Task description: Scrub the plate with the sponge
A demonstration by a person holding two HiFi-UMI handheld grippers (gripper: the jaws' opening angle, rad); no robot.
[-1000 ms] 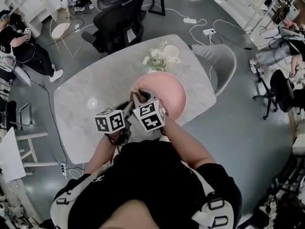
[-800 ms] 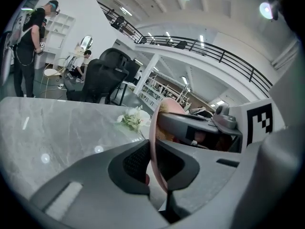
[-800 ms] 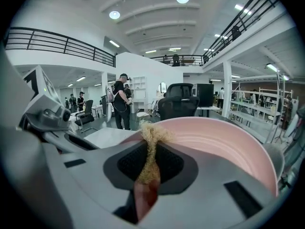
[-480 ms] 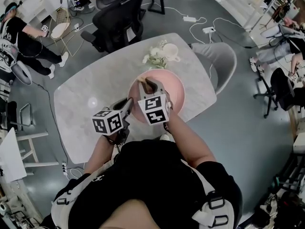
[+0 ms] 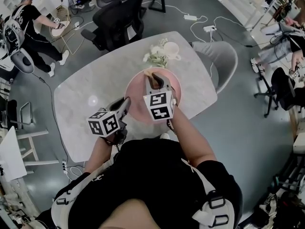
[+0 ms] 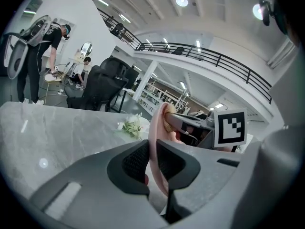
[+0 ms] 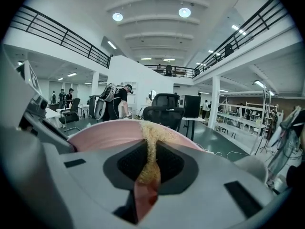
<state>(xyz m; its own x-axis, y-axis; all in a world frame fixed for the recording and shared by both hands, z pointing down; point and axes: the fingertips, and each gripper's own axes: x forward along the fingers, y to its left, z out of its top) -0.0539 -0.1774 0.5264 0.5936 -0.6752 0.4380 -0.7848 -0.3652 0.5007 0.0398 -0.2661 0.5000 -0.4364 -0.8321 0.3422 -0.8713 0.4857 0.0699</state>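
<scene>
The pink plate (image 5: pixel 137 93) is tilted up off the marble table (image 5: pixel 78 104). My left gripper (image 5: pixel 126 102) is shut on its near-left rim; in the left gripper view the plate (image 6: pixel 156 142) runs edge-on between the jaws. My right gripper (image 5: pixel 153 77) is shut on a tan sponge (image 5: pixel 150 74) with a red backing, pressed against the plate's far part. In the right gripper view the sponge (image 7: pixel 150 149) is squeezed thin between the pads, with the plate (image 7: pixel 102 133) right behind it. The left gripper view shows the sponge (image 6: pixel 168 118) against the plate's face.
A white cup and a small bunch of white flowers (image 5: pixel 160 53) stand at the table's far edge, just beyond the plate. A black office chair (image 5: pixel 119 13) and a grey chair (image 5: pixel 223 58) flank the table. A person (image 5: pixel 24 20) stands at the far left.
My right gripper has moved with the sponge from the plate's near part up toward its far rim. The left gripper has shifted slightly left and kept hold of the plate.
</scene>
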